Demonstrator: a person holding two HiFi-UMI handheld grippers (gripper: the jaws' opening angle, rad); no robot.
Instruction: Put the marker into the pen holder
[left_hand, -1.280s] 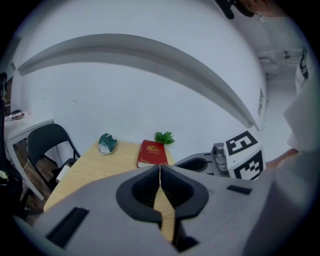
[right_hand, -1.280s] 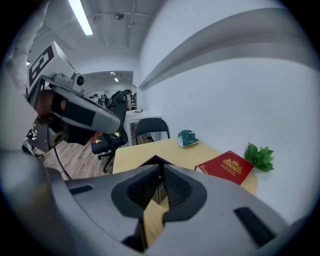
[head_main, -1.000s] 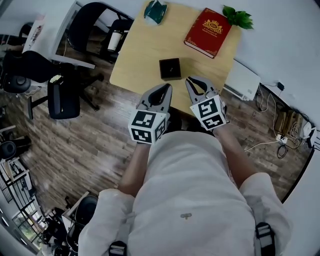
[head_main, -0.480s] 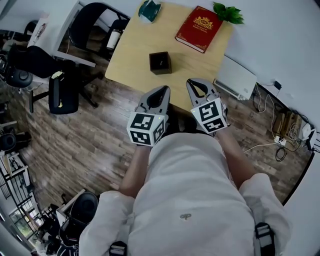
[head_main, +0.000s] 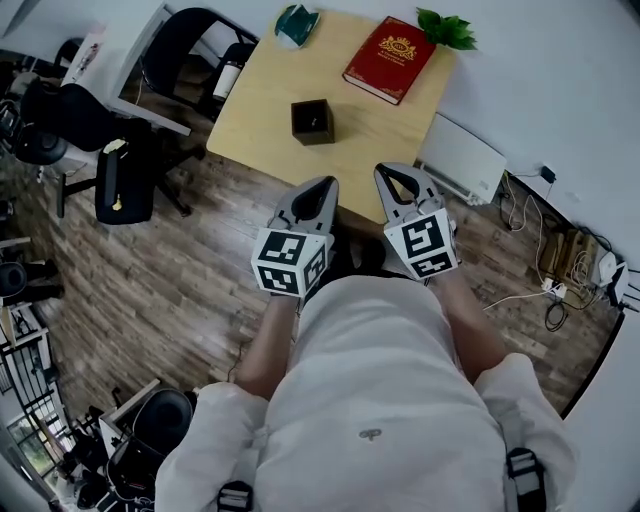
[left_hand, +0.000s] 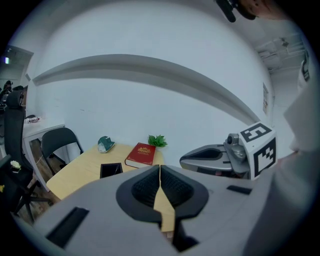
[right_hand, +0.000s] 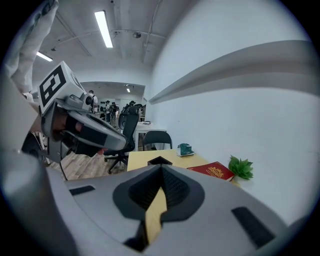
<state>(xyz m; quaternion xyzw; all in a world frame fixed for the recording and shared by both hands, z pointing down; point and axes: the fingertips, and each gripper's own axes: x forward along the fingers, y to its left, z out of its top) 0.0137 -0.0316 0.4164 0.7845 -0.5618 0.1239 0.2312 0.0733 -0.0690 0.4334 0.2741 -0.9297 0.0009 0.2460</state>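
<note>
A black square pen holder (head_main: 312, 121) stands on the light wooden table (head_main: 260, 100); it also shows in the left gripper view (left_hand: 111, 170) and the right gripper view (right_hand: 160, 161). No marker is visible on the table or in either gripper. My left gripper (head_main: 325, 186) and right gripper (head_main: 391, 173) are held side by side in front of my body, short of the table's near edge. Both are shut, with nothing between the jaws (left_hand: 160, 166) (right_hand: 161, 168).
On the table's far side lie a red book (head_main: 390, 58), a green plant (head_main: 447, 28) and a teal object (head_main: 296, 22). Black office chairs (head_main: 120, 180) stand to the left on the wood floor. A white heater (head_main: 462, 160) and cables (head_main: 550, 270) sit against the right wall.
The table and pen holder have slid up and left in the head view, so they lie a little farther from the grippers. Both grippers stay shut and side by side.
</note>
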